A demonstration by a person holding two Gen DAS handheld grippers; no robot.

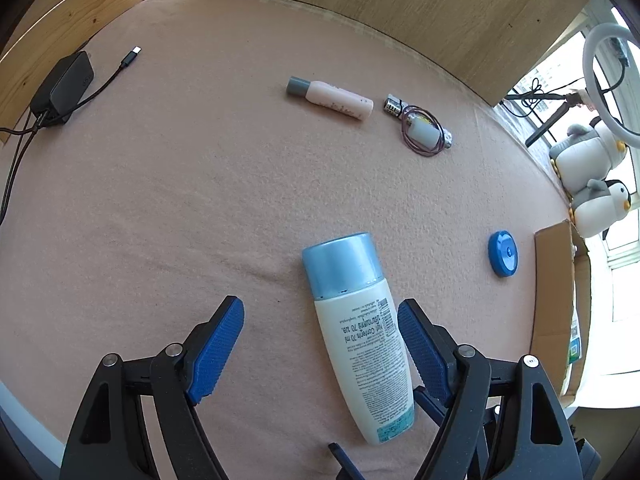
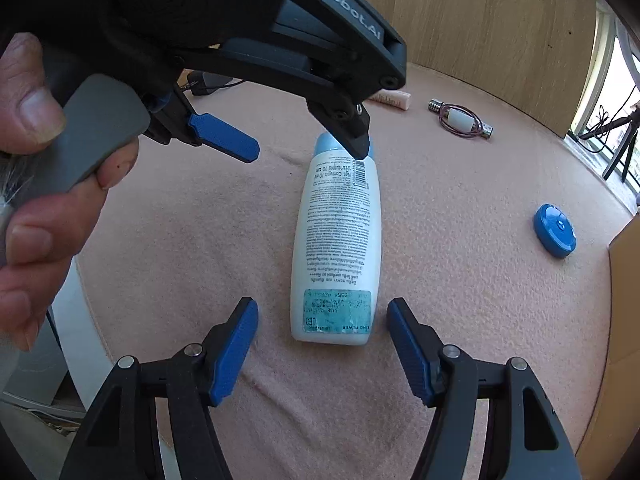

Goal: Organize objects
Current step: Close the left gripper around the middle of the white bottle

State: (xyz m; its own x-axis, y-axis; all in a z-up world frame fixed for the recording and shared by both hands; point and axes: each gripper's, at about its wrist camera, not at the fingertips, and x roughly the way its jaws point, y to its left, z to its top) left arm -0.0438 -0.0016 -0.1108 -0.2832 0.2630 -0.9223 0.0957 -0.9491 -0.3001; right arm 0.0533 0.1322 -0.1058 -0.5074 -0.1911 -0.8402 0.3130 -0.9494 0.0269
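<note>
Two blue-padded fingers of my left gripper (image 1: 320,344) stand spread wide around the white plastic lotion bottle with a light-blue cap (image 1: 356,332), lying mid-blanket on the pink blanket-covered surface (image 1: 160,200). A brown cardboard box (image 1: 560,312) at the right edge is cut off, its contents unreadable.

From my right wrist, my right gripper (image 2: 322,340) gapes open just short of the bottle's base (image 2: 340,248); my left gripper (image 2: 296,144) hides part of the cap.

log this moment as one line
left gripper: open | right gripper: open | white blue-capped plastic bottle: lying on pink cloth, ungrasped
</note>
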